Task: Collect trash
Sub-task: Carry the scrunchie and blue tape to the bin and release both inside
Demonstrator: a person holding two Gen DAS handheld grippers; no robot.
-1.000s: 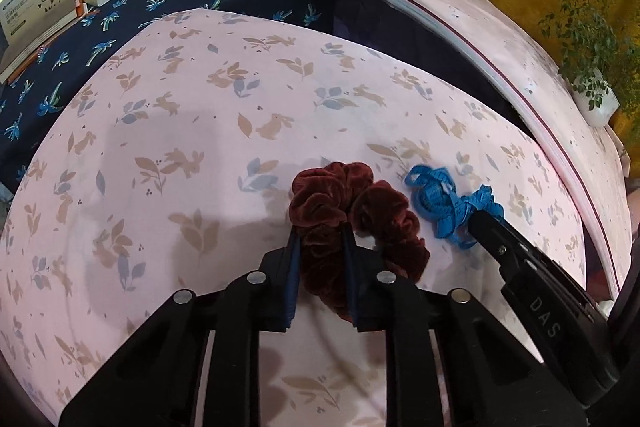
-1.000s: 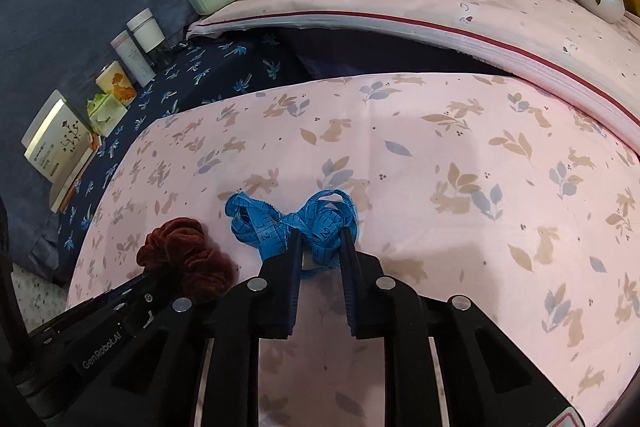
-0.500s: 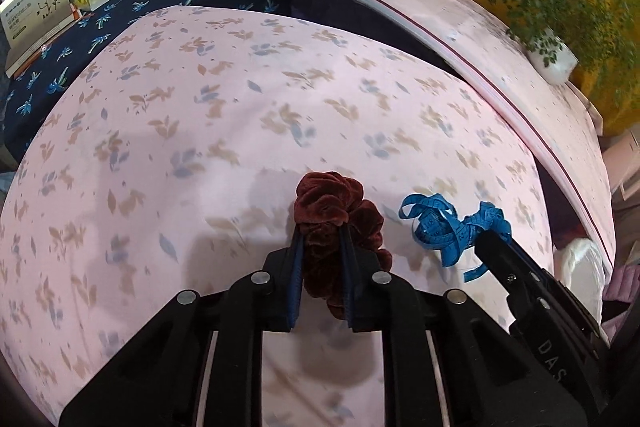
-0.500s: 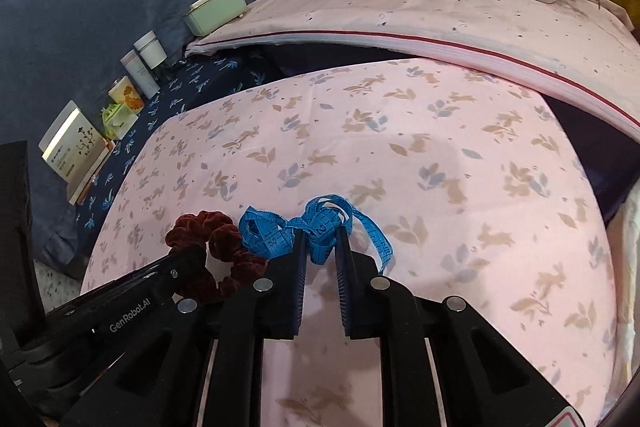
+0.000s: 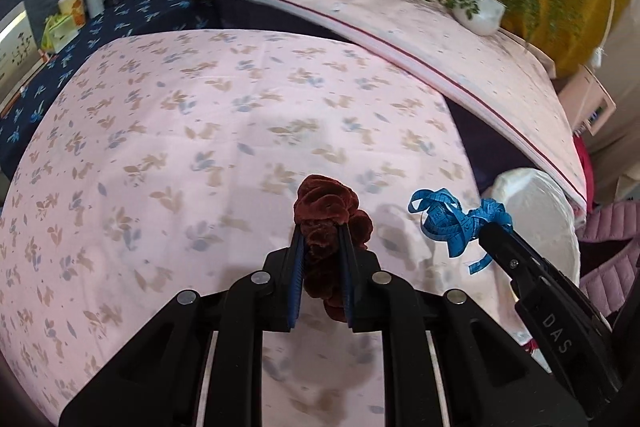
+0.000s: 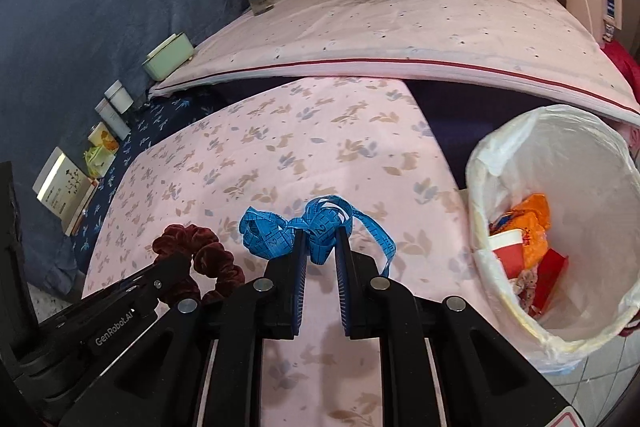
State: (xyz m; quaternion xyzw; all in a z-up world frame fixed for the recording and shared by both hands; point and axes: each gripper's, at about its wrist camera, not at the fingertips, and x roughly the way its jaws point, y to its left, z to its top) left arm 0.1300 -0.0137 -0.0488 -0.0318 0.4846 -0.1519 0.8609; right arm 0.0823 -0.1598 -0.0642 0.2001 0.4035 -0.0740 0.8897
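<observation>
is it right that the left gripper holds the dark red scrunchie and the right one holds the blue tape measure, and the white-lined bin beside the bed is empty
Not quite. The left gripper does hold the dark red scrunchie and the right gripper holds the blue tape measure, but the white-lined bin is not empty: the right wrist view shows orange and red trash already in it.

The black left claw (image 5: 321, 233) and black right claw (image 6: 321, 237) angle downward side by side, each clamped on something soft, the right at the left's three o'clock.

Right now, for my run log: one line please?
left gripper: shut on scrunchie | right gripper: shut on tape measure | bin: right
</observation>
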